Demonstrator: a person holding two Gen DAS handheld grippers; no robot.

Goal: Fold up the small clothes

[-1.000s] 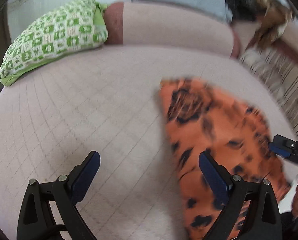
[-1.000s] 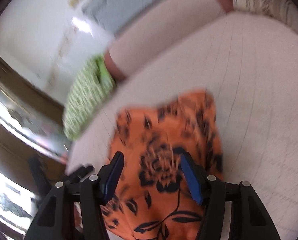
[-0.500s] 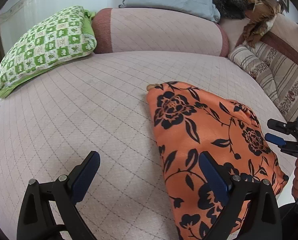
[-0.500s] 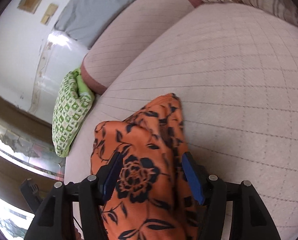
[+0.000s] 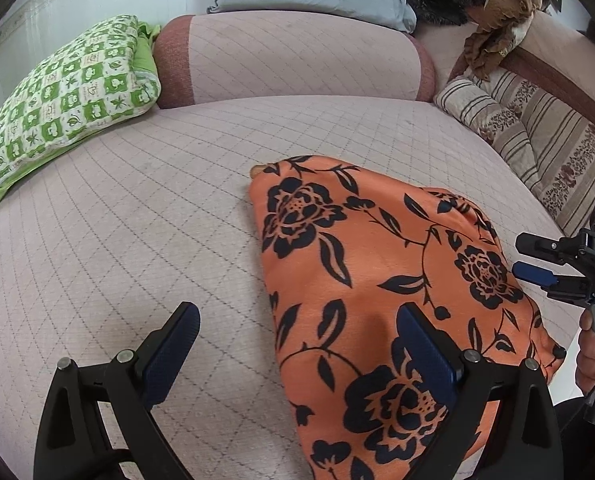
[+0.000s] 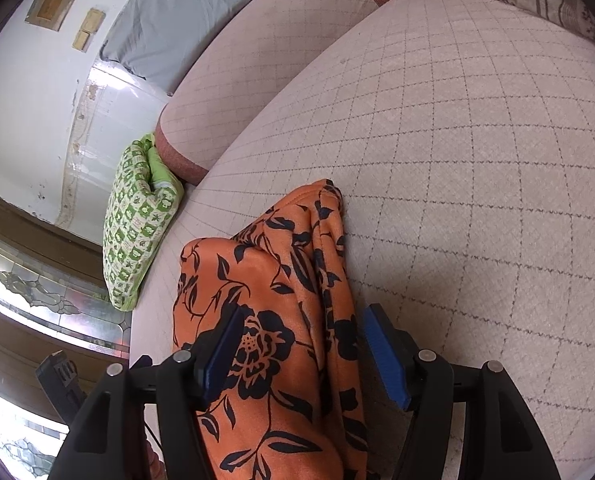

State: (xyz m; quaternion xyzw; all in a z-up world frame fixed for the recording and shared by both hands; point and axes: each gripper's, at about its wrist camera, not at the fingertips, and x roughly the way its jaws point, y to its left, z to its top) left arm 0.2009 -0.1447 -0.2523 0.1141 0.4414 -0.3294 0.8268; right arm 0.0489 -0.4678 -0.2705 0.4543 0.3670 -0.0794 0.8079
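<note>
Now both grippers hover spread over the orange black-flowered folded garment (image 5: 377, 280): left gripper (image 5: 297, 352) grips nothing, right gripper (image 6: 301, 352) straddles its near right edge unpinched; pinch there squarely.

Bright, soft daylight; both views sharp, bowed by fisheye with dark corners; glare whitens the glossy white wall (image 6: 109, 92).
</note>
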